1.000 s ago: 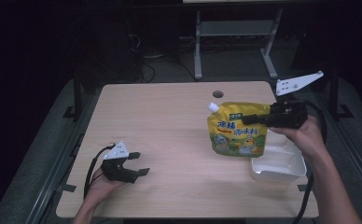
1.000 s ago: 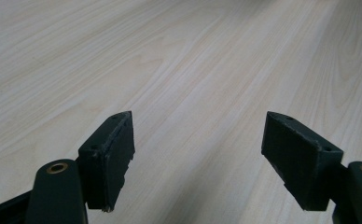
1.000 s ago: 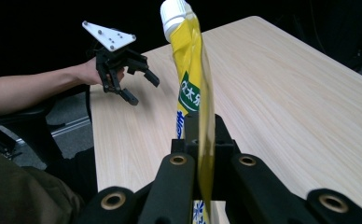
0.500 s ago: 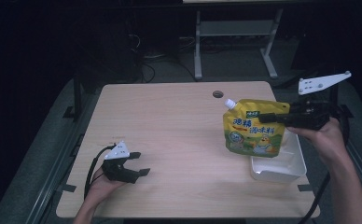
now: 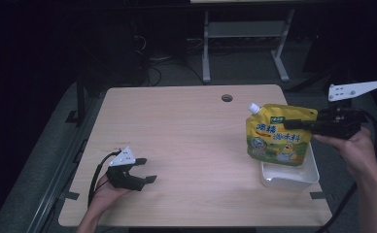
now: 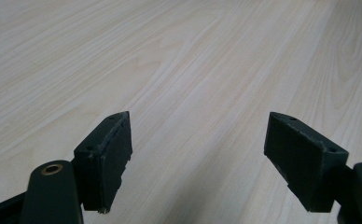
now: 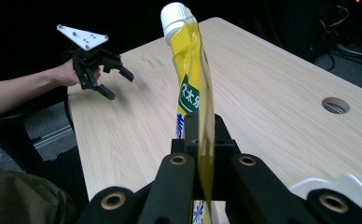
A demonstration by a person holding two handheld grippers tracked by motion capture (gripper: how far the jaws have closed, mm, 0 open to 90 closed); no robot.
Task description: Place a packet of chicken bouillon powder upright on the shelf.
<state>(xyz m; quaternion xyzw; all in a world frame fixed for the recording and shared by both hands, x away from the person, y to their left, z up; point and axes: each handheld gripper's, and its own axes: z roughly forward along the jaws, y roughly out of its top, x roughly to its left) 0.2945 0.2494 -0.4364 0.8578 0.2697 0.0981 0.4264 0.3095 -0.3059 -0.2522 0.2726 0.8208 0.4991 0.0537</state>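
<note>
A yellow spouted pouch (image 5: 279, 140) with a white cap hangs upright over the white tray (image 5: 289, 175) at the table's right side. My right gripper (image 5: 293, 124) is shut on the pouch's upper edge, holding it off the table. In the right gripper view the pouch (image 7: 193, 88) stands edge-on between the closed jaws, cap at the top. My left gripper (image 5: 146, 170) rests low over the front left of the table, open with nothing between its fingers (image 6: 107, 156). It is also seen far off as the left gripper (image 7: 116, 81) in the right gripper view.
The wooden table (image 5: 186, 131) has a round cable hole (image 5: 227, 98) near its far edge. A metal stand (image 5: 245, 34) is behind the table in the dark. The tray sits close to the right front corner.
My right gripper has carried the pouch to the right, from beside the tray to over it. The left gripper has stayed where it was.
</note>
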